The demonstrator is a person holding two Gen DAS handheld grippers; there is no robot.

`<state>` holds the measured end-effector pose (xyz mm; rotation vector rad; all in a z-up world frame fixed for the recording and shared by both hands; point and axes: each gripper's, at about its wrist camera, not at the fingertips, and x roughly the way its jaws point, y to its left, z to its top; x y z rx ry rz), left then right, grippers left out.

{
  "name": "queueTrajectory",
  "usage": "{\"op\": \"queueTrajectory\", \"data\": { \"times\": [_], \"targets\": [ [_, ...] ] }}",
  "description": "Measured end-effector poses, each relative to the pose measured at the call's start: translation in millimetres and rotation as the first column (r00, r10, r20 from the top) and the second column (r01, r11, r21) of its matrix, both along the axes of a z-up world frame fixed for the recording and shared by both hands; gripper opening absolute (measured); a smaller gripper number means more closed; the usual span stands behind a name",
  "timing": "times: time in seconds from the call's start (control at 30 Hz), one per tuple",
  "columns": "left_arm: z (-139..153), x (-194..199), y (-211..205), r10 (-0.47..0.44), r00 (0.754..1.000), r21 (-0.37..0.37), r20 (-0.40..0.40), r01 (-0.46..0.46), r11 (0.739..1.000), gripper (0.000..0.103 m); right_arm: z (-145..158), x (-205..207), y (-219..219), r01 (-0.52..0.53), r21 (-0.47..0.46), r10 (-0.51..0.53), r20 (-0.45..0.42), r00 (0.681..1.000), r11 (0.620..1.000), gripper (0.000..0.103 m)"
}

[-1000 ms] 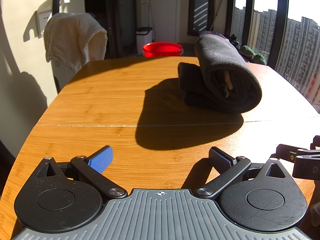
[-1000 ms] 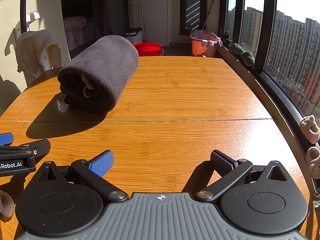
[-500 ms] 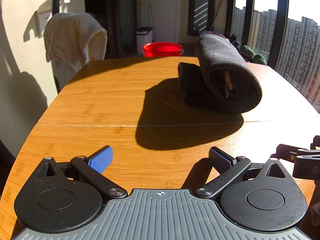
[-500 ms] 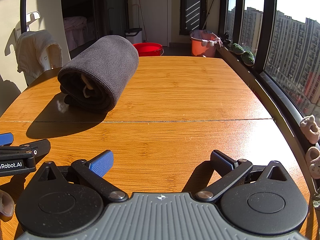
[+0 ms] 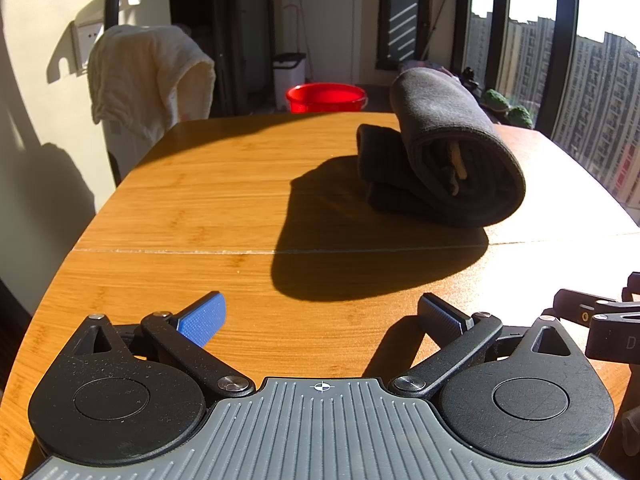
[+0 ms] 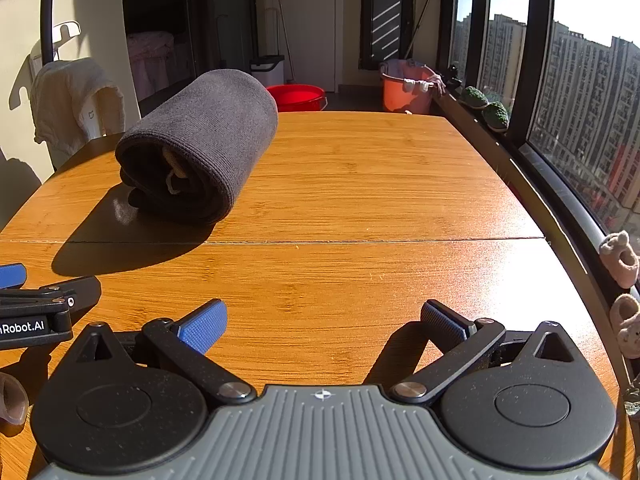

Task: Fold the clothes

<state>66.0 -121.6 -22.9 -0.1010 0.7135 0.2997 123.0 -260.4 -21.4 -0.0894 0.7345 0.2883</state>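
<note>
A dark grey garment [image 5: 448, 148] lies rolled into a thick bundle on the wooden table [image 5: 224, 184], its open end facing me with a pale cord showing inside. The right wrist view has the same bundle [image 6: 204, 144] at the left, beyond the table's seam. My left gripper [image 5: 322, 316] stands open low over the near table edge, nothing between its blue-padded fingers. My right gripper [image 6: 324, 320] is open too, beside the left one and well short of the bundle. Part of the left gripper [image 6: 36, 308] shows at the right view's left edge.
A white towel [image 5: 148, 76] hangs over a chair back at the far left. A red basin [image 5: 326, 98] and an orange bucket [image 6: 406, 90] sit on the floor beyond the table. A window ledge [image 6: 560, 200] runs along the right side.
</note>
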Motion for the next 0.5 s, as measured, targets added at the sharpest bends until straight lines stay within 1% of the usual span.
{"op": "queueTrajectory", "data": {
  "times": [0.3, 0.43, 0.5],
  "targets": [
    [0, 0, 0, 0.001, 1.000, -0.001, 0.000, -0.001, 1.000, 0.103, 1, -2, 2, -0.008, -0.003, 0.008, -0.011, 1.000, 1.000, 0.103],
    [0, 1, 1, -0.001, 1.000, -0.002, -0.002, 0.001, 1.000, 0.103, 1, -6, 10, -0.055, -0.007, 0.055, -0.010, 0.998, 0.998, 0.103],
    [0, 1, 1, -0.002, 1.000, -0.003, -0.003, 0.002, 1.000, 0.103, 1, -6, 12, -0.056, -0.006, 0.056, -0.009, 0.998, 0.998, 0.103]
  ]
}}
